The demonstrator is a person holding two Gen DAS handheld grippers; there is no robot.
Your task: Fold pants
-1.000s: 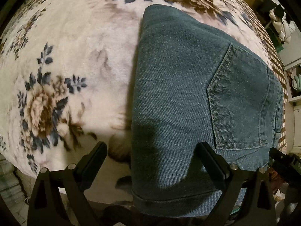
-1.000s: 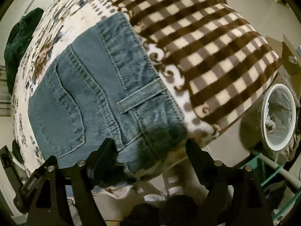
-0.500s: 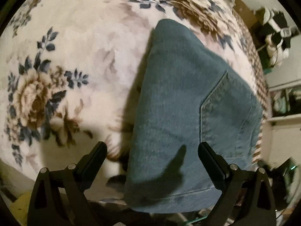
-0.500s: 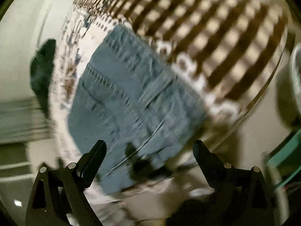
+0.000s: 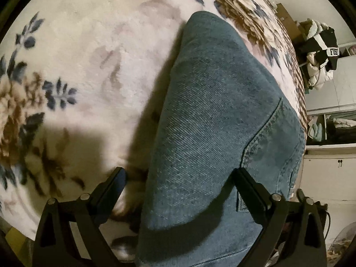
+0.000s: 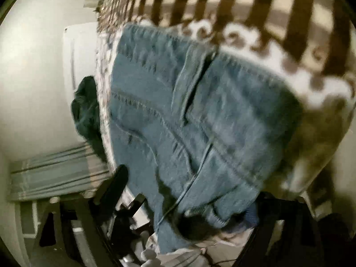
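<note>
Folded blue jeans (image 5: 218, 133) lie on a floral blanket (image 5: 89, 66), back pocket to the right. My left gripper (image 5: 178, 178) is open, its two black fingers (image 5: 111, 187) astride the near hem edge of the jeans, low over the cloth. In the right wrist view the jeans (image 6: 189, 122) show their waistband and belt loop, blurred, near the bed edge. My right gripper (image 6: 189, 195) is open, its left finger (image 6: 115, 182) visible beside the denim; the right finger is mostly lost in blur and shadow. Neither holds cloth.
A brown checked blanket (image 6: 222, 4) covers the bed beyond the waistband. A dark green garment (image 6: 86, 109) lies at the bed's far side. Clothes hang on white shelving (image 5: 320, 51) to the right. A grey striped cloth (image 6: 55, 173) lies lower left.
Both grippers have moved closer and lower toward the jeans. The right wrist view has swung left and blurred. The jaws stay open.
</note>
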